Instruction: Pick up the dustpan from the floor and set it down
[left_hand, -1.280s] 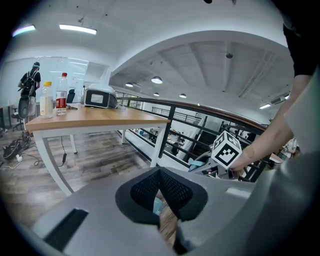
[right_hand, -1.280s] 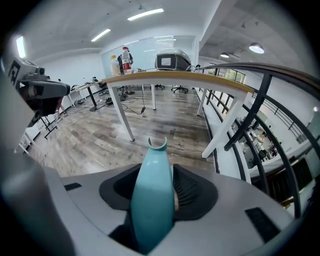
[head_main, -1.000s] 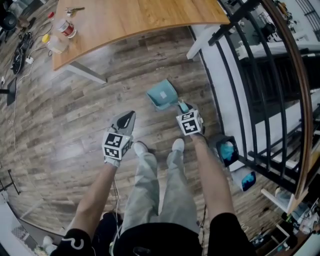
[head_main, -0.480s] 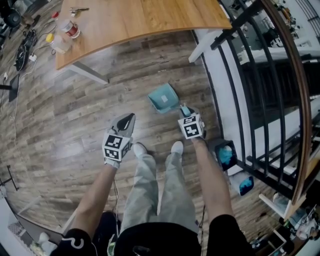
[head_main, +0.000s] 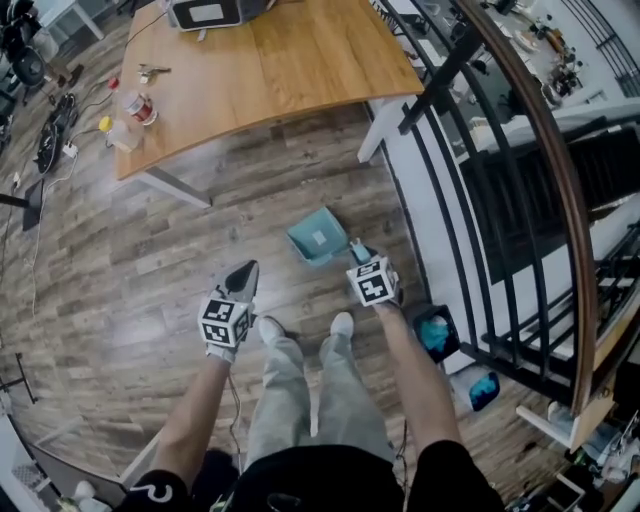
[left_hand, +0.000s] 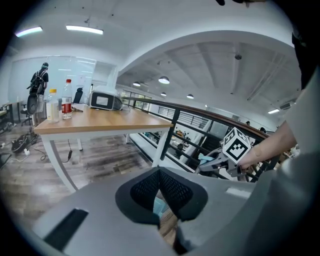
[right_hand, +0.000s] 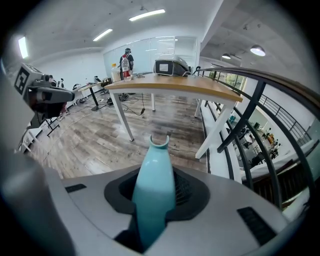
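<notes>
The teal dustpan hangs over the wood floor just ahead of my feet, its pan turned away from me. My right gripper is shut on its handle, which sticks up out of the jaws in the right gripper view. The pan itself is hidden there behind the gripper body. My left gripper is to the left of the dustpan and apart from it. Its pads meet at the tips with nothing between them. The left gripper view also shows the right gripper with the teal handle.
A wooden table stands ahead, with a bottle, small items and a device on it; its white leg is near the dustpan. A black railing runs along the right. Two teal-lined objects lie at its foot. Cables lie far left.
Both grippers have risen. The dustpan came up with the right gripper, still held by its handle. The head view has tipped forward and shows more of the table.
</notes>
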